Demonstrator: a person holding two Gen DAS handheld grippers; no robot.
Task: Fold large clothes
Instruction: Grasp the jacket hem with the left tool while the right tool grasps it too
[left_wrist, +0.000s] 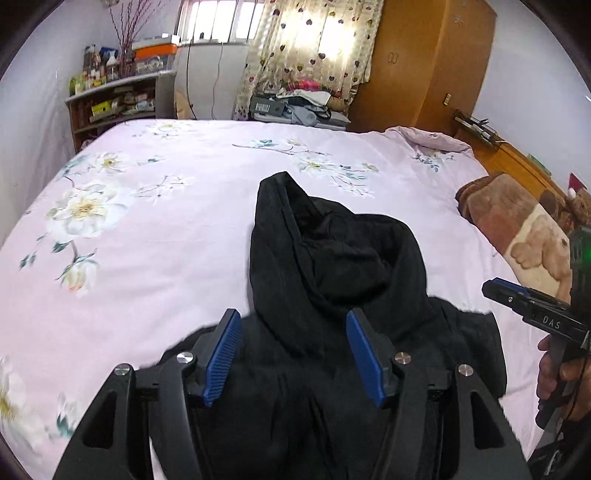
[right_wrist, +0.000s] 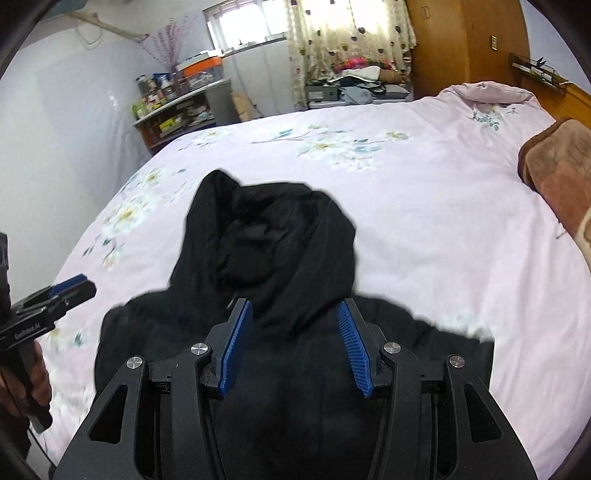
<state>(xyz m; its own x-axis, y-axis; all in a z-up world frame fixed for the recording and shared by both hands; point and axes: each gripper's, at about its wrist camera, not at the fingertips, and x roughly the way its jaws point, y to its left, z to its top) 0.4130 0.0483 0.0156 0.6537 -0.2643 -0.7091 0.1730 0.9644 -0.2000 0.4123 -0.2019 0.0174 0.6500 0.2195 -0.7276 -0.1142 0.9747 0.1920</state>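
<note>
A black hooded jacket (left_wrist: 332, 258) lies on the pink floral bed cover (left_wrist: 166, 229), hood pointing away from me, body bunched toward the near edge. In the left wrist view my left gripper (left_wrist: 291, 317) hovers over the base of the hood, blue pads apart with nothing pressed between them. My right gripper (left_wrist: 496, 286) shows at the right edge, held in a hand. In the right wrist view the jacket (right_wrist: 266, 236) fills the centre. There my right gripper (right_wrist: 294, 306) also stands open above the collar, and the left gripper (right_wrist: 79, 282) shows at the left edge.
A brown bear-print blanket (left_wrist: 517, 229) lies at the bed's right side. Beyond the bed stand a cluttered shelf (left_wrist: 110, 99), a pile of clothes (left_wrist: 306, 99) under the curtain and a wooden wardrobe (left_wrist: 424, 62). The bed cover stretches bare to the left of the jacket.
</note>
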